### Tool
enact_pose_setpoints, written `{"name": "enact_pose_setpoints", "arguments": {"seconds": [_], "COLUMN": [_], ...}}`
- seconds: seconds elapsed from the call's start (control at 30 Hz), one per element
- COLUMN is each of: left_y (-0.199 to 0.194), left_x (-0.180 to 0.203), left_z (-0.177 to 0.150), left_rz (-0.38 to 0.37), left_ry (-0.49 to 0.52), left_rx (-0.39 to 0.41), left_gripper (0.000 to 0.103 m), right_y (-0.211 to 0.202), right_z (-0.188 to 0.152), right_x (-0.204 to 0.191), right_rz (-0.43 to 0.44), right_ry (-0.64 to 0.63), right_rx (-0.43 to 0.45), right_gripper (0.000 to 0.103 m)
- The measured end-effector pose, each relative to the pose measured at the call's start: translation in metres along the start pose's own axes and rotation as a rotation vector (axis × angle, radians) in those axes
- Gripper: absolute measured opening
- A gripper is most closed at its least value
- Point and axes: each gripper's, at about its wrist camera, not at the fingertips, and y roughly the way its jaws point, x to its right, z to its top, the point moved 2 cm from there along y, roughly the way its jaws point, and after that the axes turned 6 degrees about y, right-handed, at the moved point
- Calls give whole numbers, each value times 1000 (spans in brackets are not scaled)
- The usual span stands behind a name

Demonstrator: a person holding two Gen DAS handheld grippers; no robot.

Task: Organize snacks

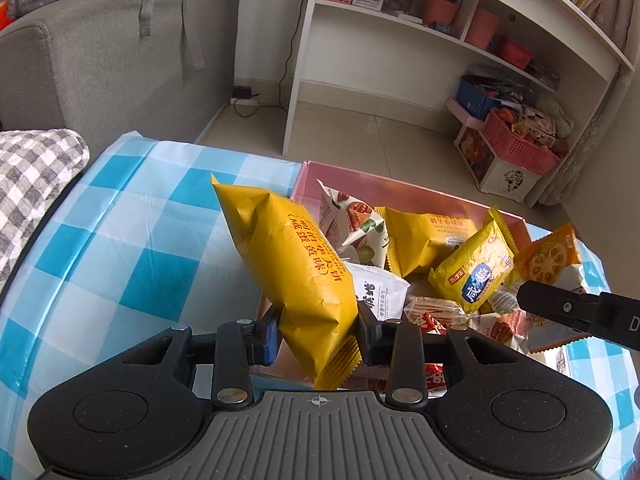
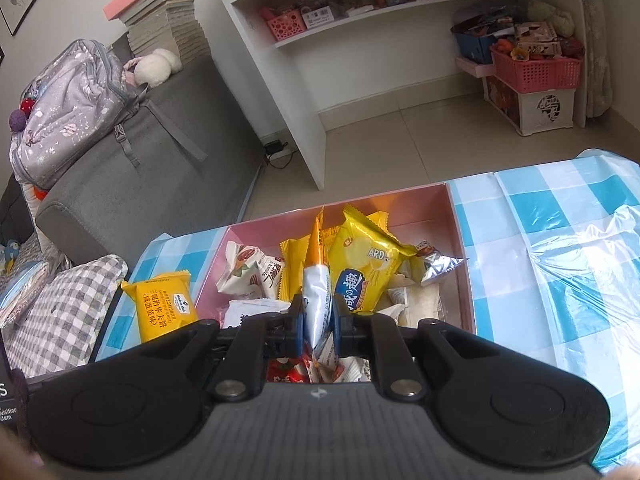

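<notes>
A pink box [image 1: 516, 216] on the blue-checked table holds several snack packets. My left gripper [image 1: 316, 336] is shut on a yellow waffle packet [image 1: 288, 264], which is tilted up over the box's left edge. A yellow packet [image 2: 166, 308] of the same look shows left of the pink box [image 2: 460, 240] in the right wrist view. My right gripper [image 2: 316, 320] is shut on an orange and white packet [image 2: 314, 280], seen edge-on above the box. In the left wrist view that orange packet [image 1: 548, 258] hangs from the right gripper [image 1: 532, 300] at the box's right side.
A grey sofa [image 1: 100, 60] with a backpack [image 2: 68, 108] stands to the left, with a checked cushion [image 2: 60, 312] beside the table. A white shelf unit [image 1: 440, 32] and pink baskets [image 1: 516, 144] stand across the tiled floor. Crinkled plastic cloth [image 2: 560, 240] covers the table to the right of the box.
</notes>
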Motion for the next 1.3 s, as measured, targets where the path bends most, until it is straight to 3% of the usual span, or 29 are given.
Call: {"name": "enact_pose_setpoints", "arguments": {"seconds": [0.03,0.07,0.1,0.13,0.3,0.53,0.87,1.1,1.3], "left_y": [0,0,-1,-3,-16,-34,-69,-93,-103], "left_x": [2,3,4,6,12,12,14,9,6], "left_z": [0,0,0,0,-2,-18,-50,-72,-91], "left_rz": [10,25,35,46,53,61,90,53,118], "left_ry": [14,27,38,51,91,119,163,71,86], "left_rx": [5,3,7,17,36,9,-9,-67,-100], "left_gripper": [40,51,66,72,87,93,96,97,99], "right_y": [0,0,-1,-2,-9,-21,-48,-57,-66], "right_z": [0,0,0,-1,0,-6,-22,-41,-62], "right_x": [0,1,1,2,4,7,13,14,9], "right_rz": [-12,-27,-45,-56,-74,-121,-177,-269,-306], "right_ry": [2,4,7,6,-7,-76,-142,-159,-195], "right_rx": [0,2,9,20,27,35,10,-62,-89], "right_gripper": [19,23,43,57,62,84,95,98,101]}}
